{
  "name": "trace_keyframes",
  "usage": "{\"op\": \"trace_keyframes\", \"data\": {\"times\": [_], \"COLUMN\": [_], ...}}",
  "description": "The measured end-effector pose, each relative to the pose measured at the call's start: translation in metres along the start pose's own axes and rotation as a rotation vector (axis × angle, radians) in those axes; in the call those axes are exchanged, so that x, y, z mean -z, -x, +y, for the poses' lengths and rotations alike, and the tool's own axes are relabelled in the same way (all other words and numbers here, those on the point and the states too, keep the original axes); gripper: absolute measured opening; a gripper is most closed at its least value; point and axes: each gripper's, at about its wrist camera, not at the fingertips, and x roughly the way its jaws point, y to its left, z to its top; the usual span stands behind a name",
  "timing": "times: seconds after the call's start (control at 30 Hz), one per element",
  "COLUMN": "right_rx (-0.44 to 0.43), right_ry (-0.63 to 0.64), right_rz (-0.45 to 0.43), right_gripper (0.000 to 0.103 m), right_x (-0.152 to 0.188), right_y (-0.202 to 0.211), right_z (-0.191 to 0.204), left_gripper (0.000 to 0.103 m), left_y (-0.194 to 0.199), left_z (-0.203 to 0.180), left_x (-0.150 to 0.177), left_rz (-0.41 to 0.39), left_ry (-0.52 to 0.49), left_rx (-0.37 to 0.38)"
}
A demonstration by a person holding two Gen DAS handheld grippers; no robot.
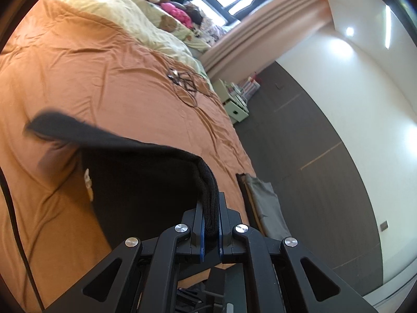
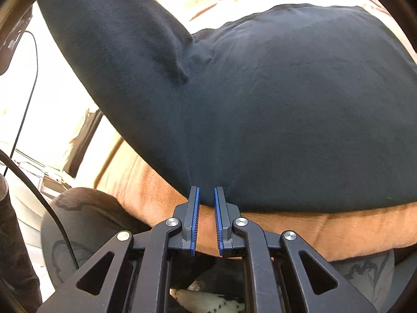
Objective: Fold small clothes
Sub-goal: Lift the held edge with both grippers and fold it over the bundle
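A dark garment [image 2: 286, 109] lies spread over an orange bedspread [image 1: 91, 78], filling most of the right wrist view. One part of it, perhaps a sleeve, is lifted and curves up toward the far left.

The left gripper [image 1: 211, 219] is clamped on a thick bunched edge of this garment, the knit fabric squeezed between its blue pads. From there the cloth stretches away to the left, raised above the bed, its far tip blurred.

The right gripper [image 2: 206, 216] sits at the garment's near hem. Its jaws are narrow, with a small gap showing orange bedspread between the blue pads. Whether the tips pinch the hem cannot be told.

Farther along the bed lie a thin tangle of black wire [image 1: 185, 83], a cream quilt [image 1: 135, 23], then soft toys and a pink item [image 1: 177, 13] beneath a window. To the right of the bed are a dark floor and a pale green storage unit [image 1: 234, 104]. A black cable [image 2: 28, 96] hangs at the left of the right wrist view.
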Motion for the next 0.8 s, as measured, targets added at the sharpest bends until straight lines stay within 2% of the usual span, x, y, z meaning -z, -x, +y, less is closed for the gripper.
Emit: {"op": "trace_keyframes", "data": {"times": [0.2, 0.33, 0.37, 0.4, 0.43, 0.5, 0.8], "right_rx": [-0.022, 0.017, 0.032, 0.043, 0.046, 0.059, 0.093], "right_ry": [-0.043, -0.053, -0.057, -0.065, -0.070, -0.072, -0.113], "right_rz": [-0.085, -0.129, -0.137, -0.145, -0.156, -0.185, -0.223], "right_gripper": [0.009, 0.012, 0.016, 0.029, 0.048, 0.063, 0.063], "right_x": [0.006, 0.009, 0.010, 0.012, 0.014, 0.018, 0.038], "right_y": [0.046, 0.076, 0.083, 0.090, 0.096, 0.108, 0.146], "right_z": [-0.023, -0.039, -0.043, -0.048, -0.051, -0.057, -0.080], "left_gripper": [0.006, 0.006, 0.007, 0.007, 0.007, 0.007, 0.007], "left_y": [-0.035, -0.062, -0.069, -0.076, -0.080, -0.092, -0.147], "left_z": [-0.034, -0.052, -0.057, -0.060, -0.063, -0.070, -0.090], "left_x": [0.005, 0.015, 0.019, 0.022, 0.025, 0.031, 0.056], "left_rz": [0.069, 0.121, 0.134, 0.148, 0.157, 0.181, 0.282], "left_ry": [-0.064, -0.103, -0.112, -0.120, -0.124, -0.137, -0.175], "left_rx": [-0.006, 0.001, 0.001, 0.002, 0.002, 0.003, 0.003]}}
